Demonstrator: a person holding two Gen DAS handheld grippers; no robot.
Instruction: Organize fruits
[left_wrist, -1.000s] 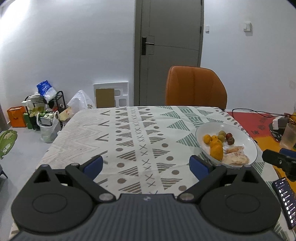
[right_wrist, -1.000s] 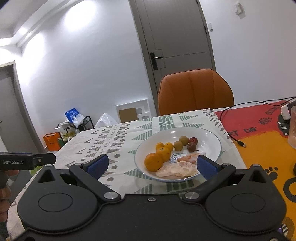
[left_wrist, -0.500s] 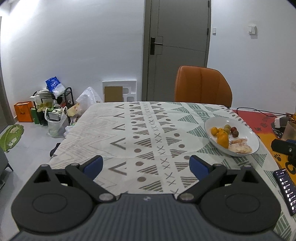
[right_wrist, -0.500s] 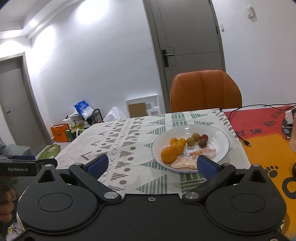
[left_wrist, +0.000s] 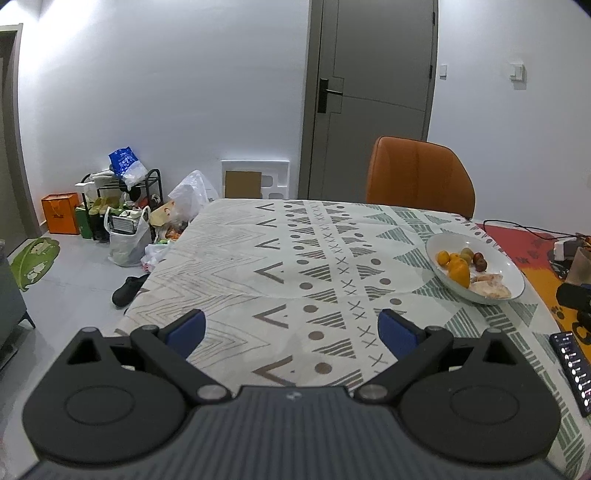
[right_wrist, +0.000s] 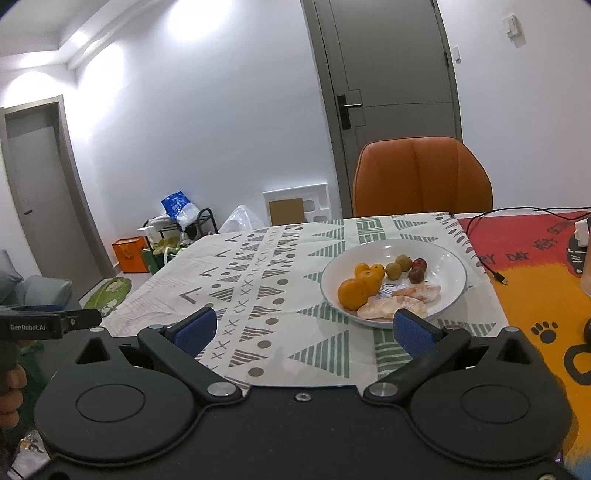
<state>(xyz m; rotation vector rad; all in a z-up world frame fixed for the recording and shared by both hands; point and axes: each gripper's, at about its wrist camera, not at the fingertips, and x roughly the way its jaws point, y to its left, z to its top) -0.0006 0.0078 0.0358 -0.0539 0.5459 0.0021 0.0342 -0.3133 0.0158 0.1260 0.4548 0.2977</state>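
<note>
Left cam gets the floor clutter that the right one mostly loses: a black shoe (left_wrist: 129, 290) by the table corner, bags (left_wrist: 127, 236) and a rack (left_wrist: 122, 192) against the wall, plus a phone (left_wrist: 574, 371) lying at the table's right edge. Left gripper (left_wrist: 291, 332) is spread wide with nothing in it, hanging over the patterned cloth (left_wrist: 295, 258), well apart from the plate (left_wrist: 513, 275) off to its right. Right cam shows what the left can't: the left tool's handle with a hand (right_wrist: 11, 384) on it at far left, and the plate (right_wrist: 448, 284) up close. Right gripper (right_wrist: 303, 330) is also wide and empty, its right finger (right_wrist: 412, 334) just in front of the plate rim. In the plate, left to right: oranges (right_wrist: 360, 286), two green fruits (right_wrist: 399, 266), two dark red ones (right_wrist: 417, 269), with peeled segments (right_wrist: 399, 301) at the front. An orange chair (right_wrist: 423, 177) sits behind the table.
</note>
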